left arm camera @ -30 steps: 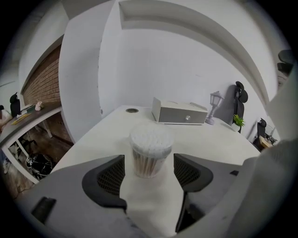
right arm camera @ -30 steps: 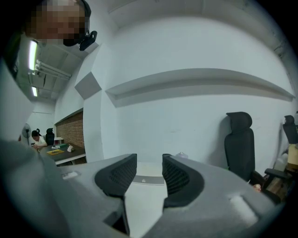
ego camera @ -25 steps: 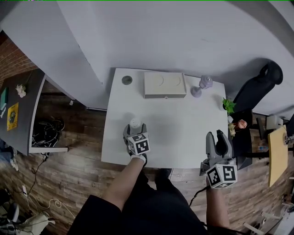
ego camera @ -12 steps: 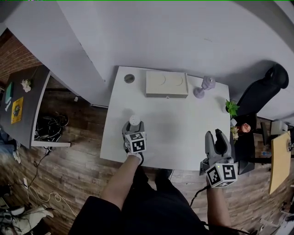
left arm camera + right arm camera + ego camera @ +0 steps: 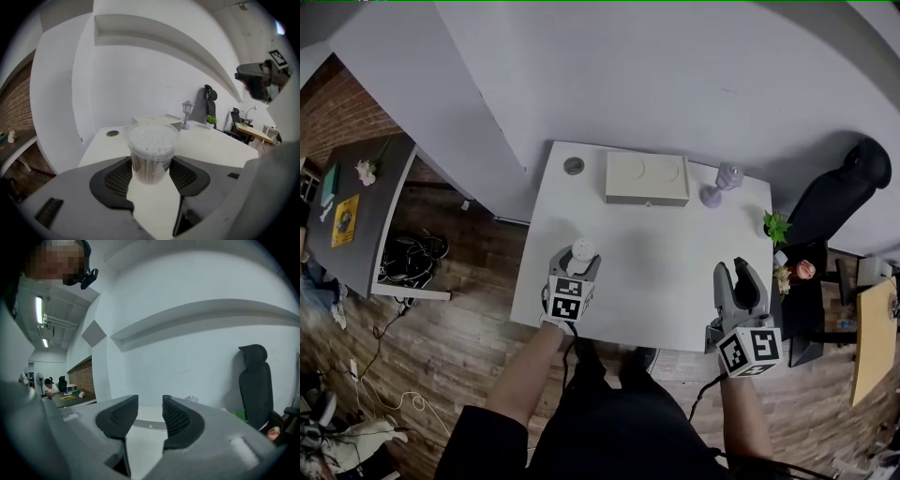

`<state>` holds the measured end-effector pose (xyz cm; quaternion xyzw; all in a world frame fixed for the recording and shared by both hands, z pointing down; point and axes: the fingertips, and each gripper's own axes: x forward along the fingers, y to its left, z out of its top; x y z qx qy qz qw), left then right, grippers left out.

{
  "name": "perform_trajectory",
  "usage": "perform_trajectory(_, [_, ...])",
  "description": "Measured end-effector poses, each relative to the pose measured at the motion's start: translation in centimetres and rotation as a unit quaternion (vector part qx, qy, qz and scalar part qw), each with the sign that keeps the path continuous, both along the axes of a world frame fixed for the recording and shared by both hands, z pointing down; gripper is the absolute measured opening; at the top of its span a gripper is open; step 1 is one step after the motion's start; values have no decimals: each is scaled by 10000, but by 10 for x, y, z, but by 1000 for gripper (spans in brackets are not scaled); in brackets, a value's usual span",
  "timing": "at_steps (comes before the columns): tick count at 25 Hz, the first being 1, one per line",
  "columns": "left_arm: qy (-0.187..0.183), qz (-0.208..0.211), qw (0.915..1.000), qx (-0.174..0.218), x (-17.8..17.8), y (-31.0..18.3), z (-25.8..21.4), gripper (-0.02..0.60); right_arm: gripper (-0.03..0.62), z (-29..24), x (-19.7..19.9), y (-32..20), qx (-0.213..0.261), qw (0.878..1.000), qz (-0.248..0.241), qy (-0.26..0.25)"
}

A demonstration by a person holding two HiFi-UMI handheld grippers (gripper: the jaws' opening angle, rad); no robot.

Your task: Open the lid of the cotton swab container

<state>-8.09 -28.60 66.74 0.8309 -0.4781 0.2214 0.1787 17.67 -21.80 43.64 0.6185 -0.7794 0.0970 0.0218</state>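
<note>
The cotton swab container is a clear round tub packed with white-tipped swabs, its clear lid on. It sits between the ribbed pads of my left gripper, whose jaws have just been closing and now press its sides. In the head view the container shows at the tip of the left gripper, over the front left of the white table and lifted off it. My right gripper hovers at the table's front right edge. Its jaws stand apart, and nothing is between them.
A cream box lies at the back of the table, with a small purple lamp to its right and a grey round cap to its left. A potted plant and a black chair stand off the right side.
The left gripper has closed on the container and lifted it off the table. The right gripper has stayed in place.
</note>
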Motion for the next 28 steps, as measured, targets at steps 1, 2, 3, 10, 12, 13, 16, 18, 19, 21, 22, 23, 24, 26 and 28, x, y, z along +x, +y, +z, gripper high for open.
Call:
perform_trajectory(1, [-13,177,9998,21,2,2,-6,244,161,-1,-2,0,21,10000,-30,-14])
perform_trajectory(2, [-35,352,9994,35,3,5,-13,245,161,-2,-5,0,46,10000,-65,-26])
perform_trajectory(3, [-56,529,9986,45,4,8,-19,244,161,-4,-7,-1,69,9999,-102,-35])
perform_trajectory(10, [-167,1742,9845,114,23,30,-80,245,161,-28,-29,-6,344,9982,-481,-14])
perform_trajectory(12, [-184,2076,9779,188,32,37,-103,245,161,-40,-37,-9,455,9968,-658,14])
perform_trajectory(13, [-176,2243,9741,219,36,42,-115,245,161,-45,-41,-10,509,9957,-775,26])
perform_trajectory(16, [-30,2743,9614,233,52,59,-148,244,161,-62,-59,-12,602,9904,-1244,73])
perform_trajectory(18, [5,3061,9517,239,60,69,-165,245,161,-72,-72,-13,653,9849,-1596,127])
perform_trajectory(19, [11,3204,9470,241,63,73,-173,244,161,-76,-79,-13,680,9817,-1768,171])
perform_trajectory(21, [25,3468,9376,248,70,81,-186,245,161,-82,-94,-10,716,9745,-2106,279])
perform_trajectory(22, [25,3599,9327,248,73,85,-192,245,161,-84,-102,-7,721,9703,-2283,337])
perform_trajectory(23, [15,3732,9274,246,76,90,-196,245,161,-86,-110,-3,718,9656,-2469,394])
perform_trajectory(24, [1,3866,9219,244,78,94,-200,245,163,-87,-118,0,709,9602,-2665,442])
perform_trajectory(26, [-9,4124,9107,239,83,101,-205,245,165,-89,-133,8,680,9481,-3067,496])
perform_trajectory(28, [13,4371,8991,233,87,107,-208,244,170,-91,-145,14,633,9358,-3431,512])
